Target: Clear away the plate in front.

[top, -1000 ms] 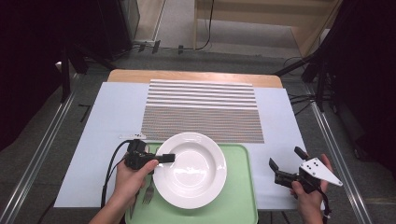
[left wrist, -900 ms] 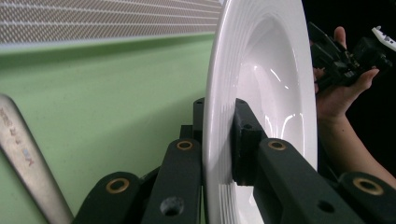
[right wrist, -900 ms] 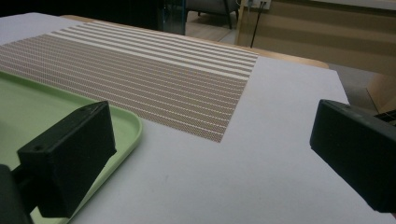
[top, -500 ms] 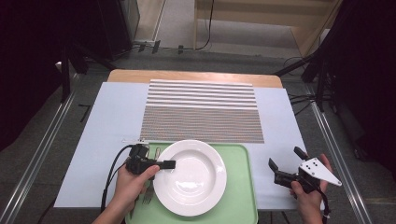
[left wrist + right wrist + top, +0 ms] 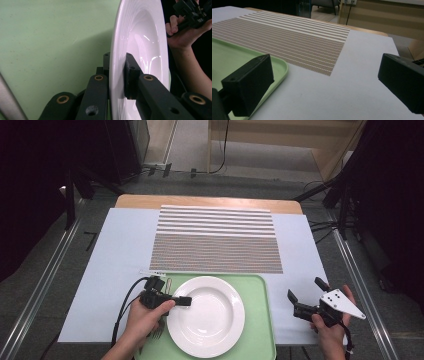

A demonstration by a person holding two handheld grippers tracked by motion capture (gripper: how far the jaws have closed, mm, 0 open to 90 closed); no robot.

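Observation:
A white plate (image 5: 210,320) lies on a green tray (image 5: 260,330) at the near edge of the table. My left gripper (image 5: 184,301) comes in from the left and is shut on the plate's left rim. In the left gripper view the plate (image 5: 147,37) stands edge-on, pinched at its rim by the left gripper (image 5: 118,62), with one jaw under it and one on top. My right gripper (image 5: 306,289) hovers open just right of the tray. The right gripper (image 5: 325,82) has nothing between its jaws.
A fork (image 5: 159,333) lies on the tray under the left hand, left of the plate. A brown-and-white striped placemat (image 5: 216,240) covers the middle of the pale sheet (image 5: 115,260). The tray's corner (image 5: 227,55) sits close to the right gripper's left jaw.
The plate and the left hand have shifted a little toward the near edge of the tray. The right gripper has stayed where it was.

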